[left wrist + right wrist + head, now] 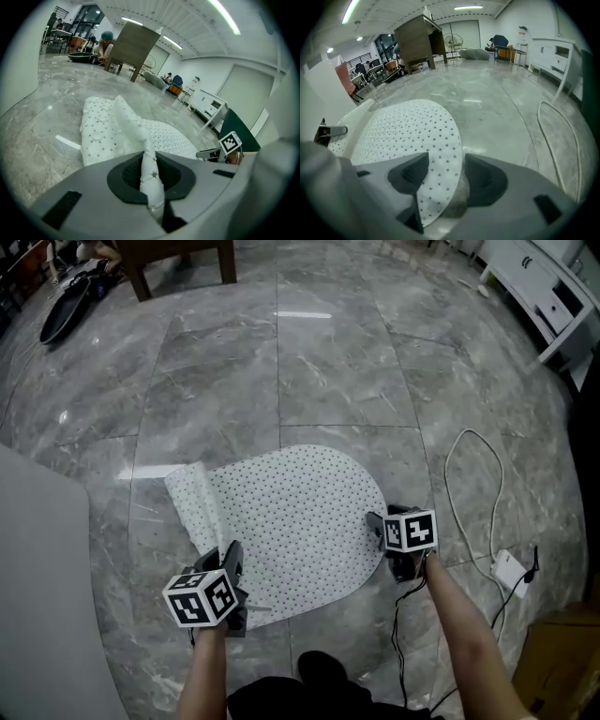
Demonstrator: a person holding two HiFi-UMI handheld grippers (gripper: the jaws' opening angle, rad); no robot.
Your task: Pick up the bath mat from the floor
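1. At 7 o'clock in the head view, the left gripper (234, 563) has its jaws clamped on a raised fold of the bath mat (291, 512).
2. At 4 o'clock, the right gripper (387, 545) has its jaws wide apart, straddling the mat's rounded edge without pinching it.
3. The white perforated mat lies at centre on the grey marble floor (328, 362), its 9 o'clock end rumpled.
4. A white cable (494, 486) loops at 3 o'clock, and a white cabinet (544, 287) stands at 1 o'clock.
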